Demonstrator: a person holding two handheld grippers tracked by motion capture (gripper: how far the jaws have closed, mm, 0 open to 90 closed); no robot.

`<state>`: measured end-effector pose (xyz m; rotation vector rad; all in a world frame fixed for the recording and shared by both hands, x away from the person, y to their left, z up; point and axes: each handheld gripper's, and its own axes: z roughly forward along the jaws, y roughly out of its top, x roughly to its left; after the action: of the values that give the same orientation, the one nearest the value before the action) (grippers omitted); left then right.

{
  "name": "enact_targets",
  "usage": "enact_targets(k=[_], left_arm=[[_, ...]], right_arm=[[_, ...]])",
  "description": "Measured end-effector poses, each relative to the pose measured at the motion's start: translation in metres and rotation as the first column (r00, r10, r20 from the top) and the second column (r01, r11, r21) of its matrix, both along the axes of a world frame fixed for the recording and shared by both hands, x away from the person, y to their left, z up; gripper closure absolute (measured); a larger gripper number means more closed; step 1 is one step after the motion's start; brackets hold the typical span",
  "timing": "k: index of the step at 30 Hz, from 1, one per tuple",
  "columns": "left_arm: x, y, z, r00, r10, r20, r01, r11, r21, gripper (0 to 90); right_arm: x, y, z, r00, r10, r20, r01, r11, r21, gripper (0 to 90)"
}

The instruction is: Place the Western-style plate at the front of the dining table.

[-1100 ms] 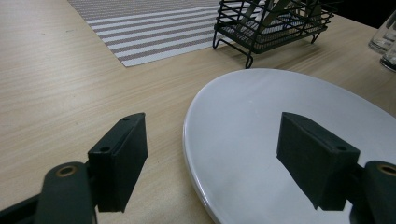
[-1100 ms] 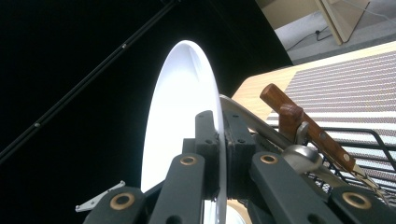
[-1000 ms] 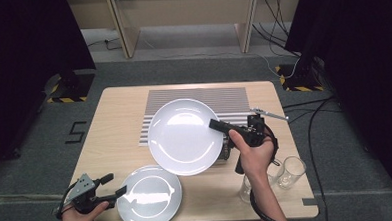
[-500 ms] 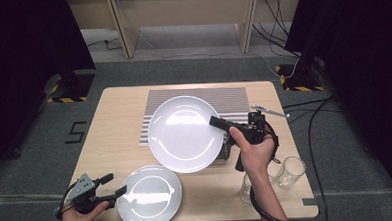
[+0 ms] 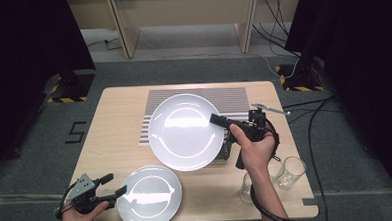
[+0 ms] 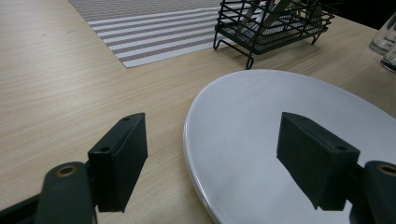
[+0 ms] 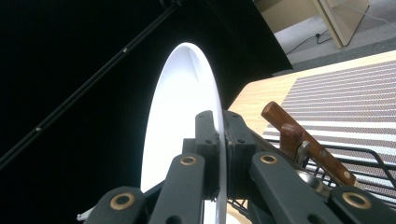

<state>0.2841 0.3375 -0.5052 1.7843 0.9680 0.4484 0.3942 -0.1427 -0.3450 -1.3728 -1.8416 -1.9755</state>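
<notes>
The right gripper has its jaws clenched on the right rim of the large round white plate, which is held over the grey-and-white striped placemat in the middle of the pale wooden tabletop. In the right gripper view the plate appears edge-on, the rim pinched between the two black pads.

At the near left, the left gripper sits with its jaws released, spread wide and gripping nothing. The left edge of the small round white plate lies between them in the left gripper view, flat on the tabletop, with neither pad touching it.

The main risk, as I judge it, is the big plate slipping. It is held by a thin, glossy rim at one side only, so its weight could make it pivot or slide out of the pads. If it dropped, it could strike the black wire cutlery basket just under its right edge, or swing toward the two clear drinking glasses near the right forearm.

The basket is mostly covered by the plate and the hand from above. Wooden handles stick up from it, but what the utensils are I cannot tell. Whether the plate's far side is clear of the placemat is hard to judge from above.
</notes>
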Motion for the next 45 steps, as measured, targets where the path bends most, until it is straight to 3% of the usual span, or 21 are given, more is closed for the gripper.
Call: enact_targets(k=[45], left_arm=[[-0.001, 0.0, 0.001, 1.0, 0.004, 0.005, -0.004, 1.0, -0.004, 24.2]], right_arm=[[0.014, -0.001, 0.012, 1.0, -0.008, 0.0, 0.008, 1.0, 0.026, 86.6]])
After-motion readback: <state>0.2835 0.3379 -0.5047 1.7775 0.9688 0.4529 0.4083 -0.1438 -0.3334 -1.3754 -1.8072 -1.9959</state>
